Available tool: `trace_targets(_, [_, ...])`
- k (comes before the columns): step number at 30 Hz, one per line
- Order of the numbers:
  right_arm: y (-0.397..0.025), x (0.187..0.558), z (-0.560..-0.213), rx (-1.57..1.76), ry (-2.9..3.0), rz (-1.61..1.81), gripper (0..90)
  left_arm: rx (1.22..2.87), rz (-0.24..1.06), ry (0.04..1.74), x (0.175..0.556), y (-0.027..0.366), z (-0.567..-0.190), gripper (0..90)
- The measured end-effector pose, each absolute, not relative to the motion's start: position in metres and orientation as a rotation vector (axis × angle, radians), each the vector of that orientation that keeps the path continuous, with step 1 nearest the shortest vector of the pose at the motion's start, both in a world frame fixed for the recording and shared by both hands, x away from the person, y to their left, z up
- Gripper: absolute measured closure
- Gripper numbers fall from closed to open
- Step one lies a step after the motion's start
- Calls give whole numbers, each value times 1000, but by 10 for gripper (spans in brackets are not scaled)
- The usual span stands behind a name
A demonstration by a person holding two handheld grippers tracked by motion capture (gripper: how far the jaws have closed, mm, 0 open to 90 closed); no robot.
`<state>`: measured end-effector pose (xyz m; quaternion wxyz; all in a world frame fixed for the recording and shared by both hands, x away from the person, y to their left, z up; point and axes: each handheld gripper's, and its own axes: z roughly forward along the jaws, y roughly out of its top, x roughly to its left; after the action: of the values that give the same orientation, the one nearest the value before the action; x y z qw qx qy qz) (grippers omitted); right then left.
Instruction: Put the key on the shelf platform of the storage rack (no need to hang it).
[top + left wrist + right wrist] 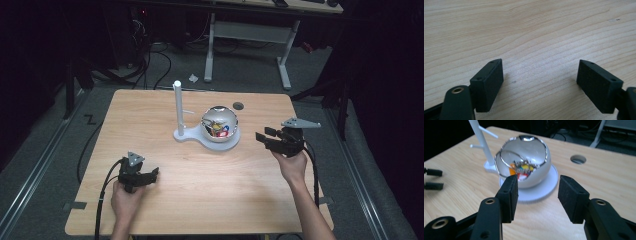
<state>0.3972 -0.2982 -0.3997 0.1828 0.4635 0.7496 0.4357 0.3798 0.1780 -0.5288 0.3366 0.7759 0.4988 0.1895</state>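
— Wooden table [165,110]: where's the shiny ball [219,123]?
— Near the far edge, on its white stand [186,134].
— Your grippers?
— My left gripper [540,77] and right gripper [537,195] are both wide open, holding nothing.

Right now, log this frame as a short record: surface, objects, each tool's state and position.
surface: wooden table with a round hole
objects: shiny globe holding colourful bits, on a white base with an upright post
left tool: open, low over bare wood, near edge
right tool: open, empty, facing the globe, apart from it
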Motion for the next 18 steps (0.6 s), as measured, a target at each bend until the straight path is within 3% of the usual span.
trace_targets(12, [-312,370,-422,1358,2074,1217,520,2023,495,1300,380,178,-529,219])
trace_targets(18, [-314,360,-451,1393,2063,1172,513,2023,494,1300,380,178,-529,219])
